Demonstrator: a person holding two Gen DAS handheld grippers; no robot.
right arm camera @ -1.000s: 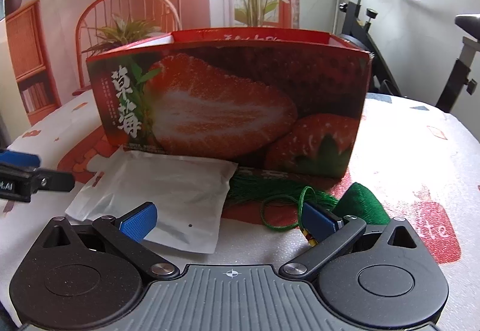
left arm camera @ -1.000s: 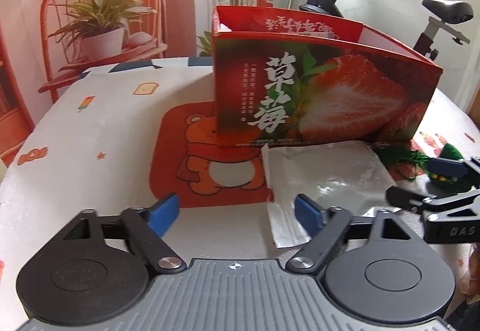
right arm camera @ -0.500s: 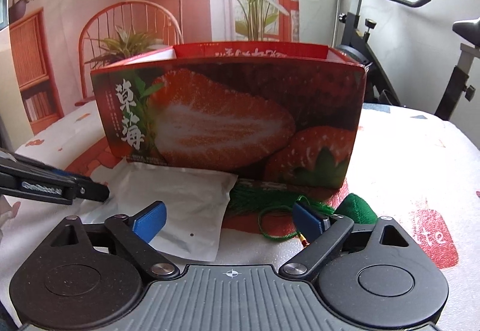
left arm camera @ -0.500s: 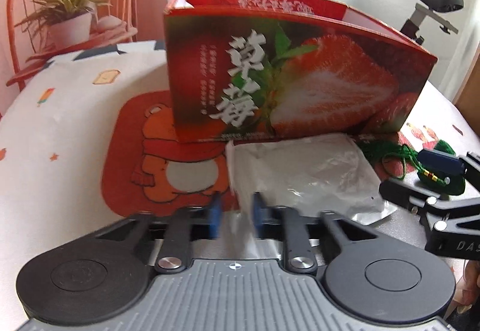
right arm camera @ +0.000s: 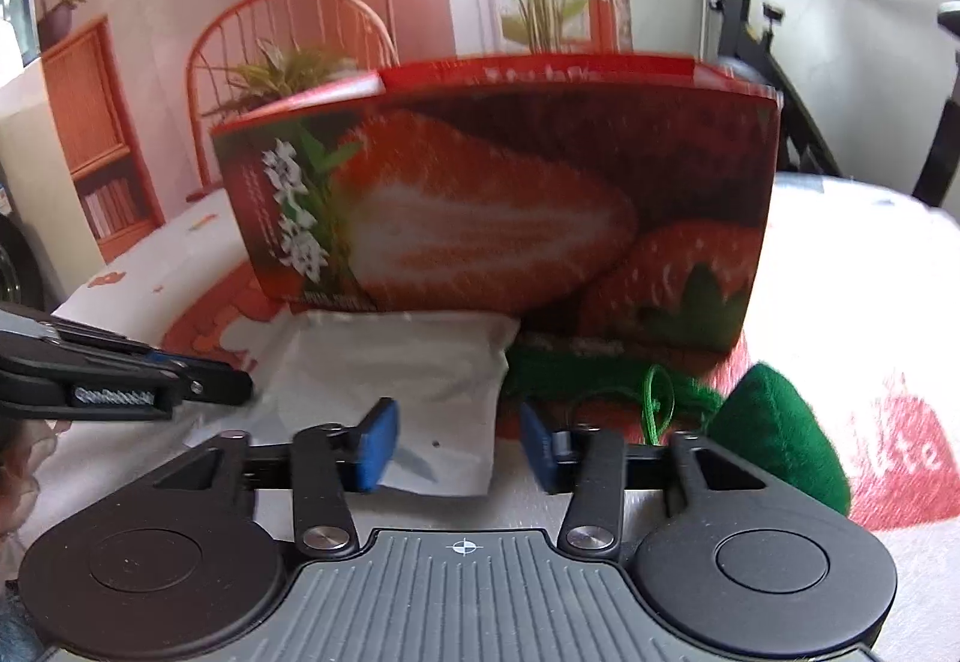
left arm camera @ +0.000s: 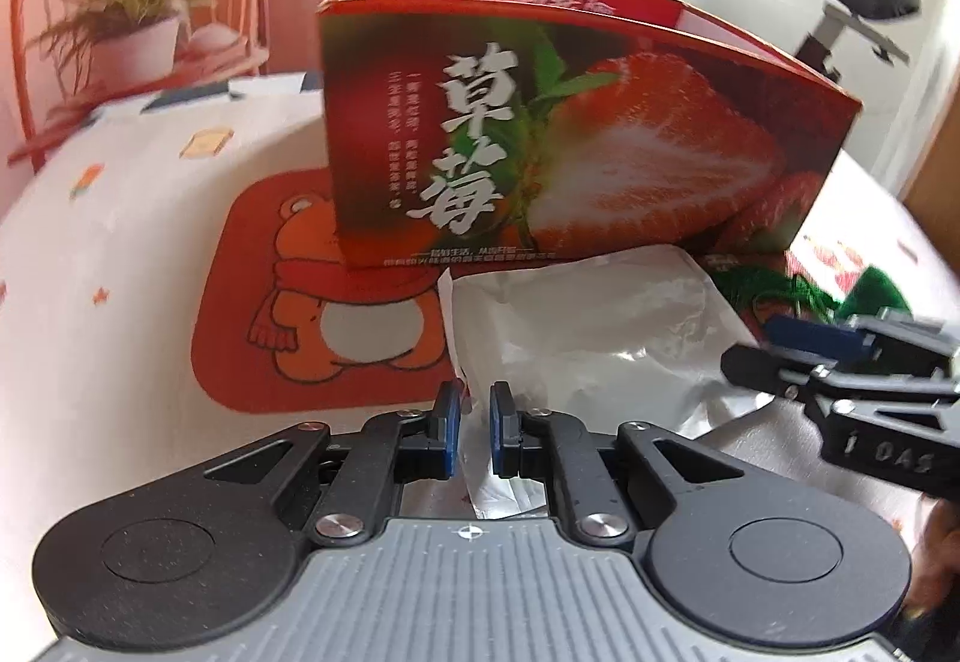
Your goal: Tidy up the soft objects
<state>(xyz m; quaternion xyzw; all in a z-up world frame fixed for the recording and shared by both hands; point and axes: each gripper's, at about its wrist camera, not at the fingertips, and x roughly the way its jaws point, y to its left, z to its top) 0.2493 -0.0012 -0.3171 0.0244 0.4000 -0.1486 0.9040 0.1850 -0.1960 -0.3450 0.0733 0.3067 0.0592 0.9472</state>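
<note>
left wrist, left gripper pinching silver pouch

Left gripper closed from wide open onto near corner of pouch, lifting that corner; right gripper narrowed partway, shifted left from green cord toward pouch edge.

Left tongs pinch the white pouch corner (strawberry box just behind).
</note>
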